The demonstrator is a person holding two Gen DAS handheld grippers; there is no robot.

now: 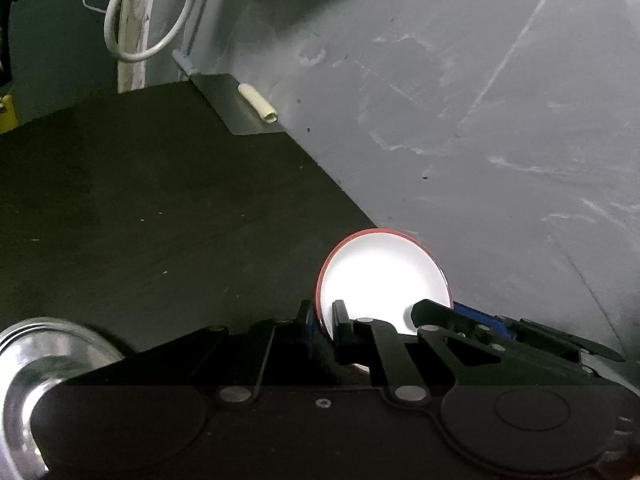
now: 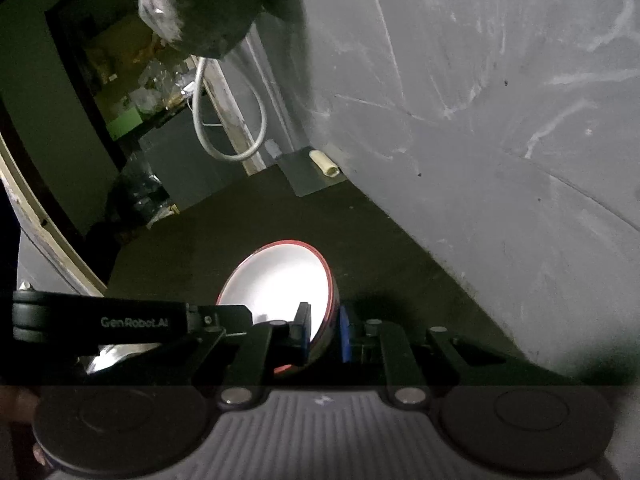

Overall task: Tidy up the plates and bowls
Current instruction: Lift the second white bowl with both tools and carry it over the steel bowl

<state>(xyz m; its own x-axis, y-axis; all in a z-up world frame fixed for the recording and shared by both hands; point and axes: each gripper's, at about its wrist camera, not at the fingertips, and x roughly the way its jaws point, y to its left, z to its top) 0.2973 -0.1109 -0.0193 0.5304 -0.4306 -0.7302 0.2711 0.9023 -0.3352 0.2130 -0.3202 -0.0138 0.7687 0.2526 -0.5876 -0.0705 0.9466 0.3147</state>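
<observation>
A grey wall (image 1: 460,100), scuffed with pale scratches and smears, fills the upper right of both views. Below it a dark surface (image 1: 140,200) runs diagonally from the left edge toward the lower middle, meeting the wall along a straight line. At their far junction lies a thin grey sheet (image 1: 236,104) with a small cream tube (image 1: 258,103) on it. A white cable (image 1: 148,12) loops down beside a worn pale post (image 1: 134,40) at upper left. In the right wrist view, upper left, a dim doorway (image 2: 120,80) shows cluttered shelves. Light is low, the corners dark.
</observation>
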